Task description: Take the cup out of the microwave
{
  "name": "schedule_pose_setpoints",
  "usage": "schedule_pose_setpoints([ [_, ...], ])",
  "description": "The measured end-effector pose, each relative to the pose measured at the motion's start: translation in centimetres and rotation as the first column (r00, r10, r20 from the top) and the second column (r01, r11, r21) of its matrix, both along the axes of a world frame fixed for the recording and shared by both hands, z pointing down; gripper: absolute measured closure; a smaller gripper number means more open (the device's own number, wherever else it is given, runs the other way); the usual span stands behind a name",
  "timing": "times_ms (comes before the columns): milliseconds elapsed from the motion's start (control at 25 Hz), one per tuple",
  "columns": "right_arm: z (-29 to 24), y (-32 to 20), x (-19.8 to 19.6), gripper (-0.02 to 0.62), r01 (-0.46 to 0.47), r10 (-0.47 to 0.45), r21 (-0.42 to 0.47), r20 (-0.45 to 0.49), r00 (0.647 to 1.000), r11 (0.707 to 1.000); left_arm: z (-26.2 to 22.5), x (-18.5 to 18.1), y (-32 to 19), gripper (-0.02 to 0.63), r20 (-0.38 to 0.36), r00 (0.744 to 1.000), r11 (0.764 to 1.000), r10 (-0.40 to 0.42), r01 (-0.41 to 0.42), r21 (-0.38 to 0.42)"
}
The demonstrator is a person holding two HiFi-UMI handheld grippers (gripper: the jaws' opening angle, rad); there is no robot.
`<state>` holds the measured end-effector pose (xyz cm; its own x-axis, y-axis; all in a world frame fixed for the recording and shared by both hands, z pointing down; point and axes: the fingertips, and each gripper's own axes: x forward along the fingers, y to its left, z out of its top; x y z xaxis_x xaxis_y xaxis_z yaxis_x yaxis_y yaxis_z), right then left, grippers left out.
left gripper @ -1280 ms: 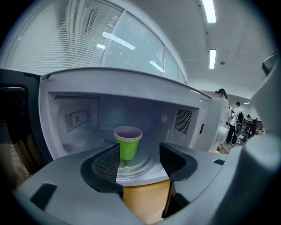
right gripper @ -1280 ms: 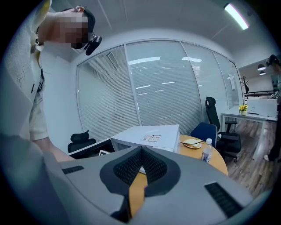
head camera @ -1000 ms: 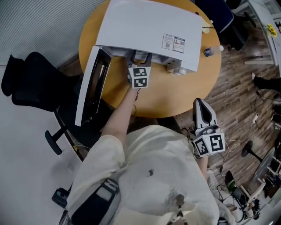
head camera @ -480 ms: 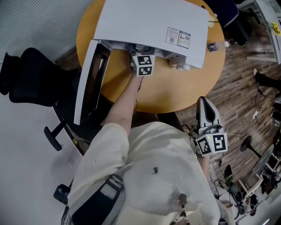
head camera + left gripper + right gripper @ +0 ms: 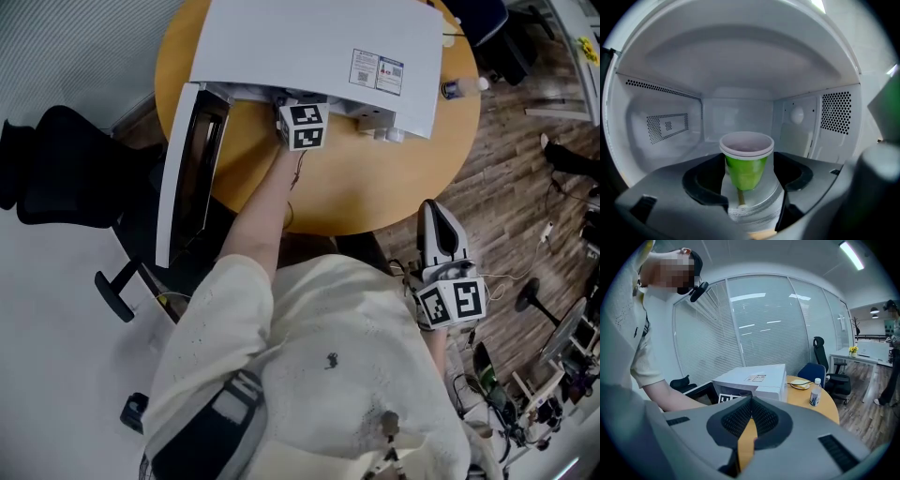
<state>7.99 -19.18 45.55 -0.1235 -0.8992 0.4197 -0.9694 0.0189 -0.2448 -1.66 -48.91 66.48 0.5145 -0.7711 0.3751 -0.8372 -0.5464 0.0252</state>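
Observation:
A green cup (image 5: 746,159) with a white rim stands upright on the glass turntable (image 5: 761,206) inside the white microwave (image 5: 319,47), whose door (image 5: 183,169) hangs open to the left. My left gripper (image 5: 749,188) reaches into the cavity. Its jaws have just been opening, and the cup stands between them with a gap on each side. In the head view only the left gripper's marker cube (image 5: 302,125) shows at the microwave's mouth. My right gripper (image 5: 439,225) hangs beside the table's near edge, shut and holding nothing, pointing toward the microwave (image 5: 757,378).
The microwave sits on a round wooden table (image 5: 375,187). A clear bottle (image 5: 461,87) stands at the table's right rim, near a plate (image 5: 800,383). A black office chair (image 5: 56,178) is at the left, and cables lie on the floor at the right.
My left gripper has gone deeper into the microwave opening, so its marker cube sits closer under the top edge. The right gripper has stayed in place.

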Motion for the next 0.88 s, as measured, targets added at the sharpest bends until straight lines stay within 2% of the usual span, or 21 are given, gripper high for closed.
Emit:
schedule_pose_setpoints([
  [200, 0.2, 0.2, -0.1, 0.586, -0.003, 0.003, -0.005, 0.001, 1.0, 1.0, 0.1, -0.4, -0.2, 0.305, 0.018, 1.0, 1.0, -0.015, 0.015, 0.0],
  [400, 0.4, 0.4, -0.5, 0.586, 0.002, -0.002, -0.003, 0.002, 1.0, 1.0, 0.0, -0.8, 0.3, 0.314, -0.011, 1.0, 1.0, -0.011, 0.011, -0.009],
  [680, 0.2, 0.6, -0.8, 0.586, 0.008, -0.008, 0.004, 0.003, 1.0, 1.0, -0.4, -1.0, 2.2, 0.318, -0.012, 1.0, 1.0, 0.006, -0.006, -0.001],
  [880, 0.1, 1.1, -1.3, 0.586, 0.023, -0.023, 0.011, 0.007, 1.0, 1.0, -1.2, -1.6, 3.5, 0.318, -0.039, 0.999, 1.0, -0.025, 0.025, 0.007],
])
